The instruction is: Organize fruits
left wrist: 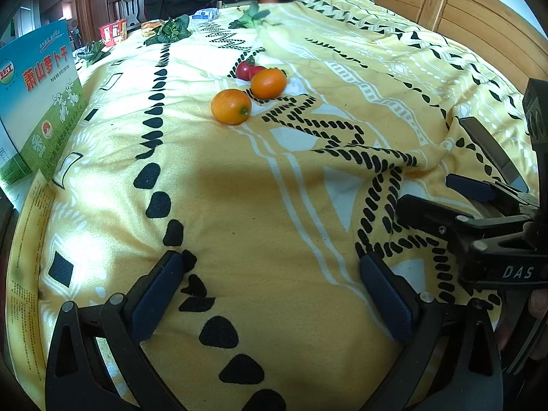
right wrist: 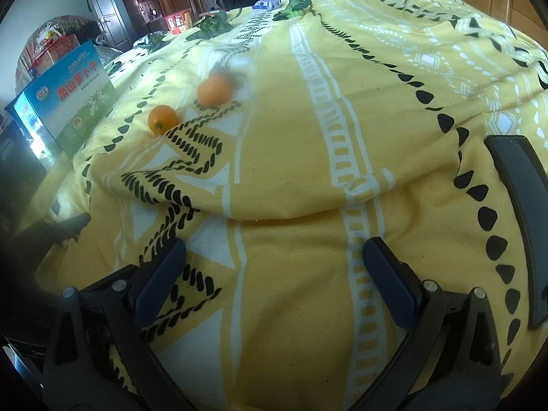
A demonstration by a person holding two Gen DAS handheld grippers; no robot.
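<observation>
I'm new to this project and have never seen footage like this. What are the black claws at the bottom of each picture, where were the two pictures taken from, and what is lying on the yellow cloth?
The claws are hand-held grippers: a person carries one in each hand, and each has a wide-angle camera looking out along its two fingers. One picture comes from the left gripper, the other from the right gripper. Both are open and hold nothing. In the left view, the right gripper also shows at the right edge.

Both look across a yellow patterned blanket. On it lie two oranges, a nearer one and a farther one, with a red fruit touching the farther orange from behind. A blue and green printed box stands at the left. Leafy greens lie at the far end.
</observation>
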